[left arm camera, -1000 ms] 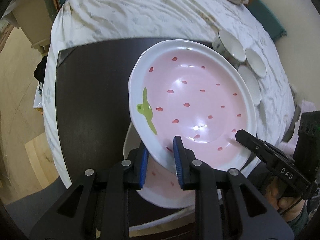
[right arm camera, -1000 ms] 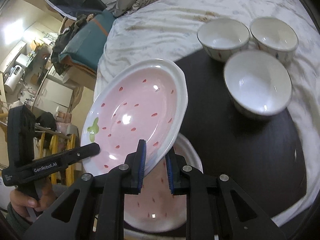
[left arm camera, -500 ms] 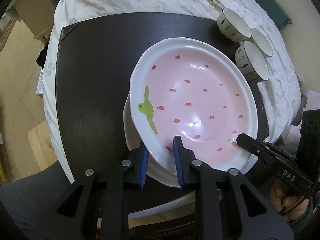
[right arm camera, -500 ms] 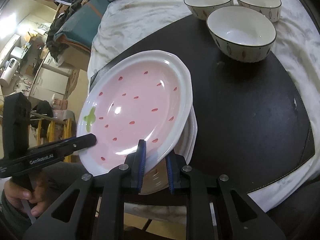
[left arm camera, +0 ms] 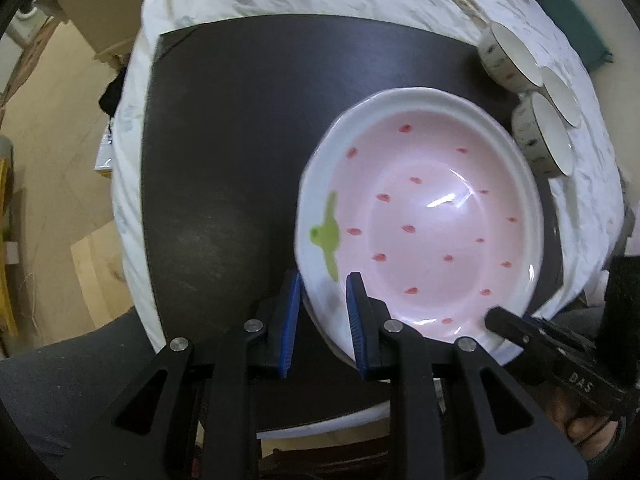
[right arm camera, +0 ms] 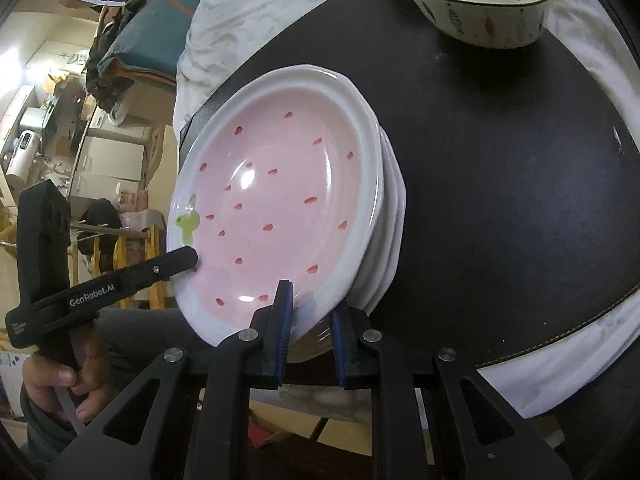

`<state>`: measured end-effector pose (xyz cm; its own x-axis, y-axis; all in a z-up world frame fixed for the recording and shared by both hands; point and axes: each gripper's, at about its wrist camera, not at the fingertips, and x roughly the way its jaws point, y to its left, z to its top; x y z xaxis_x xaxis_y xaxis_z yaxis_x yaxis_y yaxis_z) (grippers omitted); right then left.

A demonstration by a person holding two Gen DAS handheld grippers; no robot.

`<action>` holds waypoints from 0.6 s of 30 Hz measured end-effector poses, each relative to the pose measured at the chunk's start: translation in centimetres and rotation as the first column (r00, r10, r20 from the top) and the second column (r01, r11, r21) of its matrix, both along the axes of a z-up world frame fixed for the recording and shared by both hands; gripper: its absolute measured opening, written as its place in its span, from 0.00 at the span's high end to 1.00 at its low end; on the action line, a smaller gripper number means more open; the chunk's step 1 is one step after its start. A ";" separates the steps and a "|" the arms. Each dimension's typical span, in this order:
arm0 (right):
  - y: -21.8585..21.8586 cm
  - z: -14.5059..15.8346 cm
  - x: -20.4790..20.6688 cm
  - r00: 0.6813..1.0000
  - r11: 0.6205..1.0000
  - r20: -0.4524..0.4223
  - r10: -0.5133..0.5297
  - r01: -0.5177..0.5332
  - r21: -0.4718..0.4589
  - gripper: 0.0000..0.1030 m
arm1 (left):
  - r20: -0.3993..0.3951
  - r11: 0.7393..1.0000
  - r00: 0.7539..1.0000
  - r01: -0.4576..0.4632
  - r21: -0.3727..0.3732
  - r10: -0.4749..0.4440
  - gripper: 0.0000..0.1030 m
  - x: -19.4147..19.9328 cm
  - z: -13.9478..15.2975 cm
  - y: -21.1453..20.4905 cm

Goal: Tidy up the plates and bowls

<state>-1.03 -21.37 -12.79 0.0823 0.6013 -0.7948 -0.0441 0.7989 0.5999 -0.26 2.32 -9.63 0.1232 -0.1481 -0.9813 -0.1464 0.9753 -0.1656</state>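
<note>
At the near edge of the dark worktop (left arm camera: 224,168), a pink strawberry plate (left arm camera: 432,220) is seen resting on a stack of plates (right arm camera: 390,232). Its rim is straddled by the left tongs (left arm camera: 322,320) and the right tongs (right arm camera: 308,326), both parted. Three bowls (left arm camera: 540,136) are grouped at the far right.
</note>
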 end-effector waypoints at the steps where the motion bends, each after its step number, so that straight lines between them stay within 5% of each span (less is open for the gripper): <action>1: 0.0 0.0 0.0 1.000 1.000 -0.004 0.003 -0.003 0.000 0.82 | 0.000 1.000 1.000 -0.003 -0.002 0.003 0.81 0.0 0.0 0.0; 14: -0.7 0.1 0.6 0.988 0.998 -0.150 0.024 -0.014 0.068 0.79 | -0.048 0.999 0.998 -0.033 -0.003 0.033 0.79 1.4 -1.5 0.0; 18: -2.1 0.5 0.7 0.987 0.999 -0.159 -0.015 0.021 0.035 0.73 | -0.046 0.999 0.998 -0.030 -0.009 0.030 0.70 1.6 -1.5 -0.2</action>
<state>-0.32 -23.52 -12.26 -0.0323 0.6294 -0.7764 0.0681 0.7764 0.6265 1.33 2.16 -11.14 0.0823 -0.1542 -0.9846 -0.1836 0.9687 -0.1670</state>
